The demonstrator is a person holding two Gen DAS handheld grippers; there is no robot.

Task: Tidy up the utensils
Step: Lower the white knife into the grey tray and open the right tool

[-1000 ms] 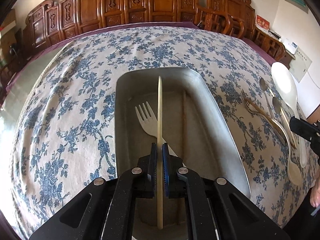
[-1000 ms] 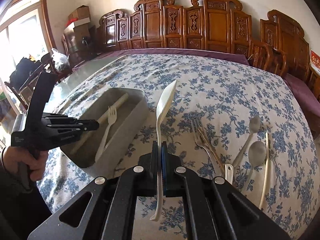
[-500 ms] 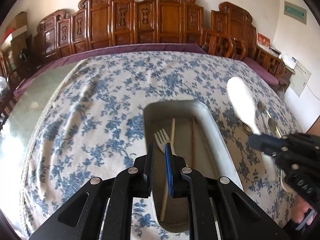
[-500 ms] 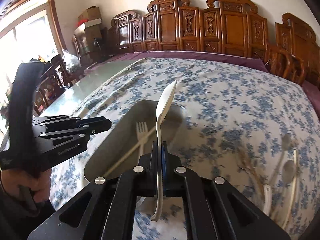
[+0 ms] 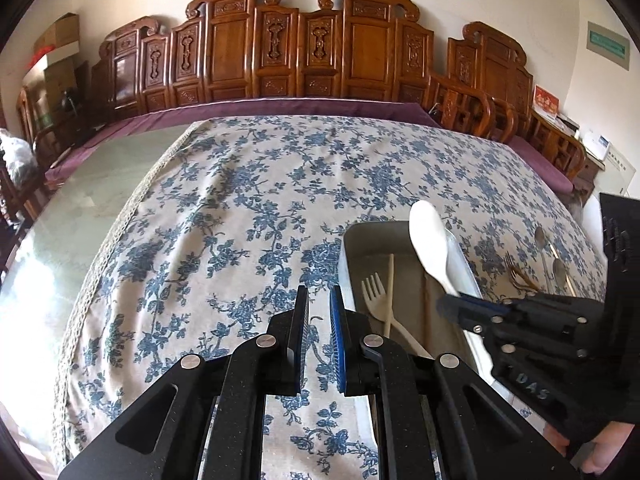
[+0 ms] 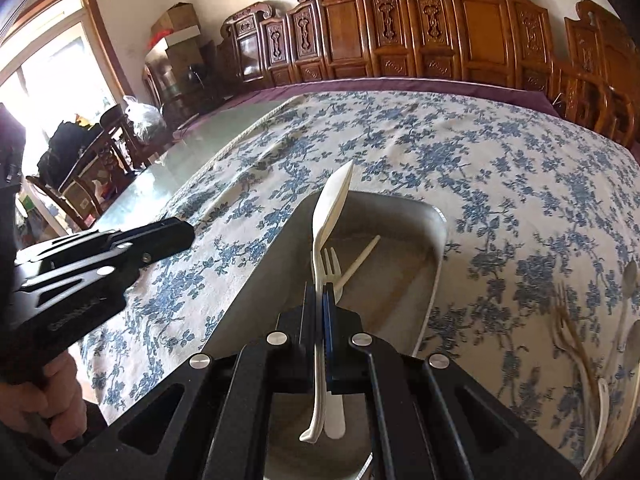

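**White spatula held over the tray**

Left wrist view: the left gripper point(image 5: 319, 320) sat at lower centre, its jaws apart with nothing between them, above the floral tablecloth point(image 5: 248, 216). At right, the metal tray point(image 5: 352, 240) held a pale fork point(image 5: 374, 294) and a chopstick point(image 5: 390, 280); the right gripper point(image 5: 450, 304) hid part of the tray's right rim.

Right wrist view: the right gripper point(image 6: 319, 300) was clamped on a white spatula point(image 6: 330, 208) over the tray point(image 6: 436, 236). Loose cutlery point(image 6: 576, 344) at the right edge was blurred and cut off.
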